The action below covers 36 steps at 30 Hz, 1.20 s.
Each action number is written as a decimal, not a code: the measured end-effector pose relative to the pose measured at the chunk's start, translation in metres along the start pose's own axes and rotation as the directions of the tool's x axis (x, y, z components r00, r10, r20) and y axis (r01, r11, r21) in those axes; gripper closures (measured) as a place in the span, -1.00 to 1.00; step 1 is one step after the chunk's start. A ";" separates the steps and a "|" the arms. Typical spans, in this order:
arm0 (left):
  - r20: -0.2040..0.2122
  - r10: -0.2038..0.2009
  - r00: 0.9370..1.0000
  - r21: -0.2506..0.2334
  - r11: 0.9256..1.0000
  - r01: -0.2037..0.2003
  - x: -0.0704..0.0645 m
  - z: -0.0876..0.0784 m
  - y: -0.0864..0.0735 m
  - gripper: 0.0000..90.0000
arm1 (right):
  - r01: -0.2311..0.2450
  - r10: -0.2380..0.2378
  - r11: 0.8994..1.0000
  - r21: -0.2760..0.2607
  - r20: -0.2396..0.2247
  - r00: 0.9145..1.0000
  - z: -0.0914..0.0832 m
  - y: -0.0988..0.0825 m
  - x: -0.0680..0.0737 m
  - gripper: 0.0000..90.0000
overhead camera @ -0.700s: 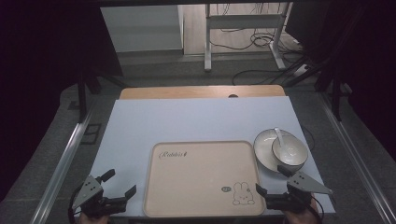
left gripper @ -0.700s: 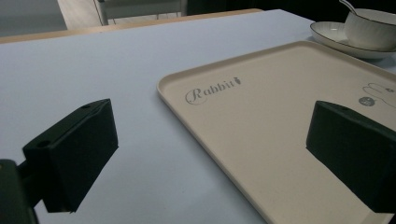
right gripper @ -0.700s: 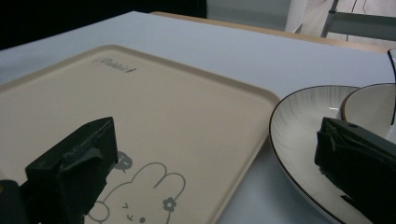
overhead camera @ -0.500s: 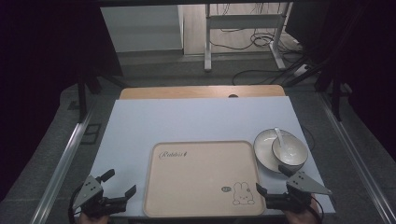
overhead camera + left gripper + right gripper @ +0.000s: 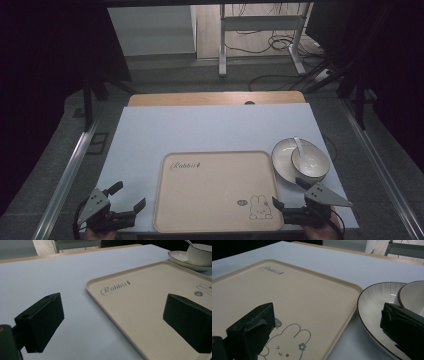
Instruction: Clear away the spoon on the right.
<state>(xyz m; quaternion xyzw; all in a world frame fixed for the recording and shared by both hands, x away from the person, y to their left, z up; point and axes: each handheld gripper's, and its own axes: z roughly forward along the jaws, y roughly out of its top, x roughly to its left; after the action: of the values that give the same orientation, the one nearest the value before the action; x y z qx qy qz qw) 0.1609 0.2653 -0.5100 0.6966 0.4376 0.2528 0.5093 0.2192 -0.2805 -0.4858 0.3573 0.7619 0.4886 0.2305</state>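
- Tray (image 5: 215, 192), beige with a rabbit print, lies flat near the table's (image 5: 200, 127) front edge, between both grippers.
- Nothing has shifted since the earlier frames; work looks not yet begun.
- Left gripper (image 5: 125, 197) and right gripper (image 5: 286, 191) hover wide open, empty.
- Bowl (image 5: 310, 162) with spoon (image 5: 300, 146) sits on a plate (image 5: 282, 160) just right of the tray.
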 end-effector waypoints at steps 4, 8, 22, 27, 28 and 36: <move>-0.003 0.004 1.000 0.003 1.000 -0.004 0.000 0.000 0.000 -0.93 | -0.003 0.003 1.000 0.004 -0.009 1.000 0.000 0.000 0.000 -1.00; -0.006 0.002 1.000 0.004 1.000 -0.002 0.000 0.000 0.000 -0.93 | -0.010 0.010 1.000 0.008 -0.017 1.000 0.000 0.001 -0.001 -1.00; -0.008 0.003 1.000 0.014 1.000 -0.003 0.000 0.000 0.000 -0.94 | -0.028 0.028 0.999 0.039 -0.003 1.000 -0.002 0.008 -0.007 -0.99; -0.010 0.002 1.000 0.016 1.000 -0.002 0.000 -0.001 -0.001 -0.94 | -0.048 0.048 0.998 0.047 0.003 0.999 -0.002 0.010 -0.011 -0.99; -0.011 0.002 1.000 0.016 1.000 -0.002 0.000 -0.001 -0.001 -0.94 | -0.059 0.059 0.997 0.046 0.008 0.998 -0.002 0.011 -0.013 -1.00; -0.010 0.002 1.000 0.021 1.000 -0.002 0.000 0.000 -0.001 -0.94 | -0.096 0.095 0.994 0.046 0.025 0.995 -0.002 0.015 -0.016 -1.00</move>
<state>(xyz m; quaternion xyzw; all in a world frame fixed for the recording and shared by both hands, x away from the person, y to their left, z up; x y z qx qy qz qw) 0.1605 0.2654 -0.5110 0.7011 0.4422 0.2521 0.4994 0.2332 -0.2902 -0.4709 0.4043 0.7524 0.4770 0.2071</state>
